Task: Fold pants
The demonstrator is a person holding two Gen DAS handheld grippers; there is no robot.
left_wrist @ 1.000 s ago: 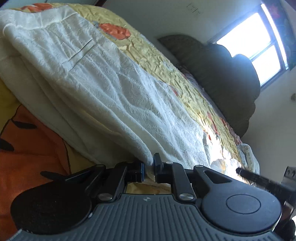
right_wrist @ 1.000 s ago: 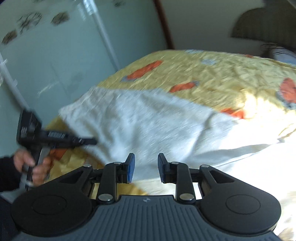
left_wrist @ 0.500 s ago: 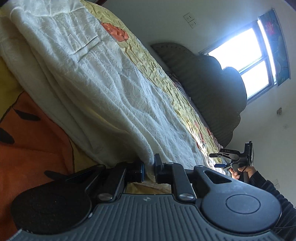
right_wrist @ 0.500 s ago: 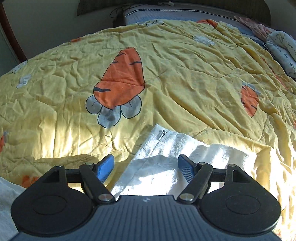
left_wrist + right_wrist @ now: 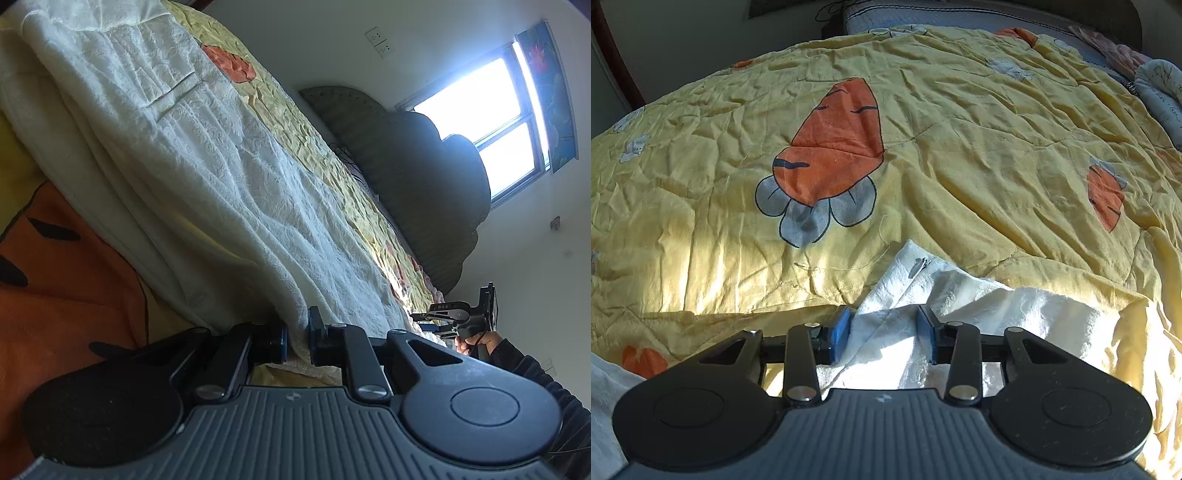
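The left gripper (image 5: 297, 338) is clamped on an edge of the white textured fabric pants (image 5: 207, 155), which stretch away from it across the yellow quilted bedspread with orange carrot prints (image 5: 960, 140). The right gripper (image 5: 882, 334) has its blue-padded jaws apart around another bunched end of the pants, near a small metal zipper pull (image 5: 919, 266).

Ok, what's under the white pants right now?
The white pants lie on a yellow quilt printed with orange carrots; it shows along every visible edge. The left tool pinches one edge. Whatever sits beneath the pants' middle is covered, so I cannot see it.
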